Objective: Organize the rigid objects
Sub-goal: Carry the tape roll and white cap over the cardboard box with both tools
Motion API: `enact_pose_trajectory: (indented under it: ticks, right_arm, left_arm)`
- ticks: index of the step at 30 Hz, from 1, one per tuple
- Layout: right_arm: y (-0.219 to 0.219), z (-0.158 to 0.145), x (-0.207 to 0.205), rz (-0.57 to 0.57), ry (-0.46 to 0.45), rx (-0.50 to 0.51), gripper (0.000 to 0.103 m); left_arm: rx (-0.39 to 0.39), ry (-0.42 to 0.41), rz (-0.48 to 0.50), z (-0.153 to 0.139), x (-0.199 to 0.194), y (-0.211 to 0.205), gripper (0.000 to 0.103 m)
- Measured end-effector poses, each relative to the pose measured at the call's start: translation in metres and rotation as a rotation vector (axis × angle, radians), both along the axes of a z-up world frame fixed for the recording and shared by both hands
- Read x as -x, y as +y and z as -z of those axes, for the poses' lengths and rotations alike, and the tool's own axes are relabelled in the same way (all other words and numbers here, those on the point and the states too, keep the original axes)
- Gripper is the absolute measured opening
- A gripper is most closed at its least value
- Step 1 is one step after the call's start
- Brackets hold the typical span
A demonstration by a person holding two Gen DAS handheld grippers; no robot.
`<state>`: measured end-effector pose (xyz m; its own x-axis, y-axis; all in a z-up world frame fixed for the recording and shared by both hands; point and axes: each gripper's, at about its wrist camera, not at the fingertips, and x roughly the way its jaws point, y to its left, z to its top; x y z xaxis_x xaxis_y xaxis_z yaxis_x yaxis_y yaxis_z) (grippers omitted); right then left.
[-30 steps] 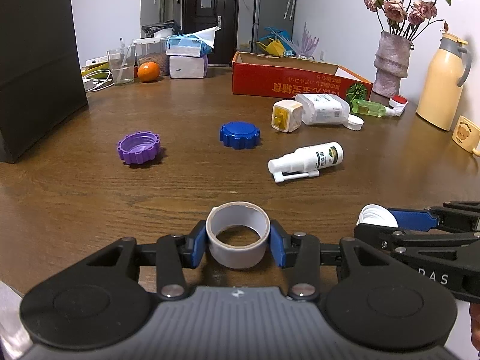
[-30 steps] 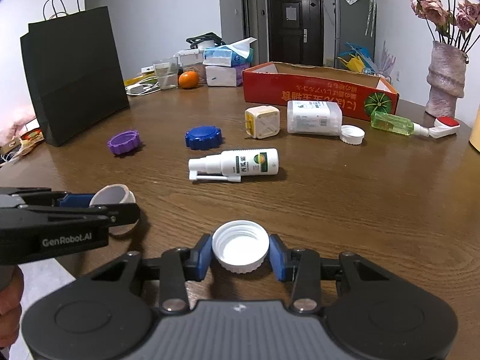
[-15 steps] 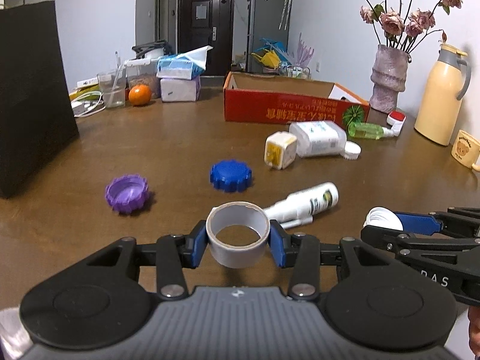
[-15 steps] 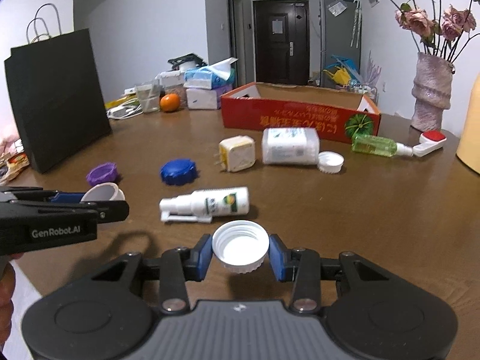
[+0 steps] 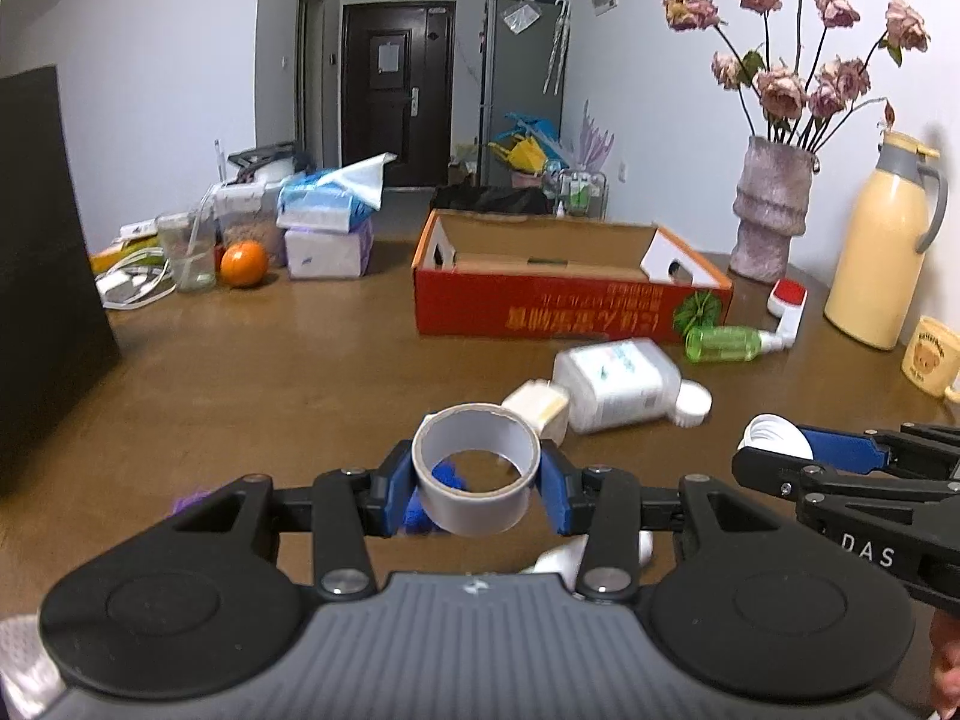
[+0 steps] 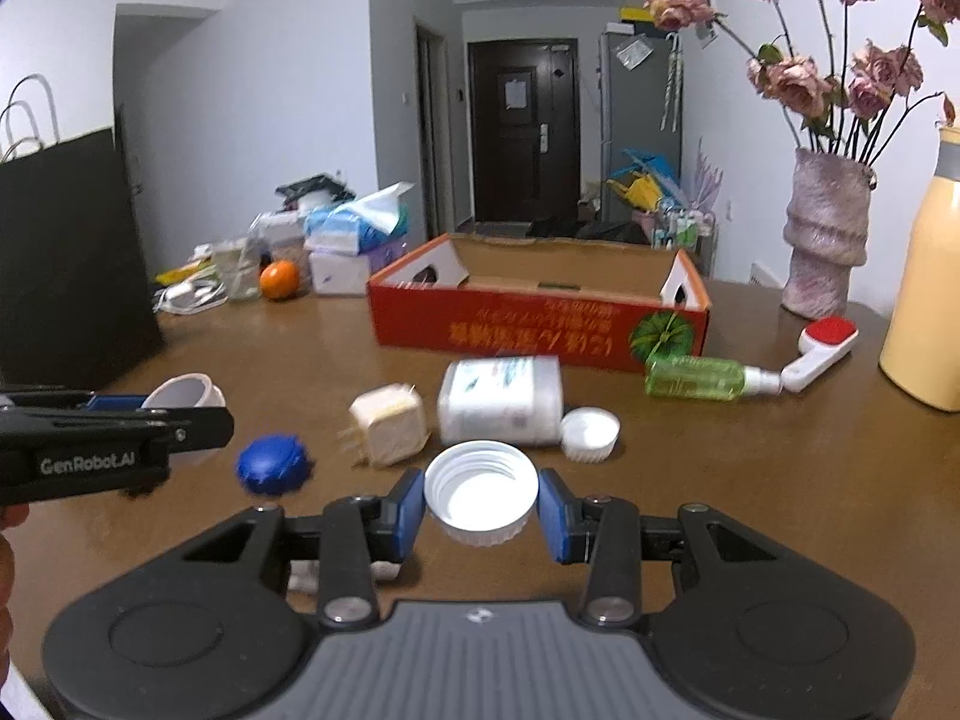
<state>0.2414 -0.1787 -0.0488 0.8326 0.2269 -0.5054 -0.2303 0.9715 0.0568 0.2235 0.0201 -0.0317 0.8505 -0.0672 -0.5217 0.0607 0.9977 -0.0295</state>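
My left gripper [image 5: 476, 489] is shut on a grey tape roll [image 5: 474, 504], held above the brown table [image 5: 270, 372]. My right gripper [image 6: 480, 510] is shut on a white screw cap [image 6: 480, 495], also lifted off the table. Each gripper shows in the other's view: the right gripper [image 5: 780, 441] at the right edge, the left gripper [image 6: 180, 399] at the left edge. Ahead stands an open red cardboard box [image 6: 540, 324]. On the table before it lie a white bottle [image 6: 501, 399] with its cap [image 6: 591, 432], a cream cube [image 6: 390, 426], a blue lid [image 6: 273, 463] and a green spray bottle [image 6: 702, 378].
A black paper bag [image 6: 66, 252] stands at the left. At the right are a vase of dried roses [image 5: 771, 210], a cream thermos [image 5: 882, 246] and a bear mug [image 5: 930, 357]. Tissue packs [image 5: 327, 228], an orange [image 5: 243, 264] and a glass sit far left.
Both grippers have risen and moved forward toward the red box with their loads. The purple lid, blue lid and white spray bottle have slipped low, mostly behind the gripper bodies.
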Motion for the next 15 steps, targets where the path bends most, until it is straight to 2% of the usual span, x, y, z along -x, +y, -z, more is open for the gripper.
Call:
enact_pose_trajectory:
  ticks: [15]
  right_arm:
    - [-0.020, -0.034, -0.065, 0.086, -0.092, -0.028, 0.039]
  left_arm:
    - [0.062, -0.057, -0.011, -0.037, -0.070, -0.023, 0.044]
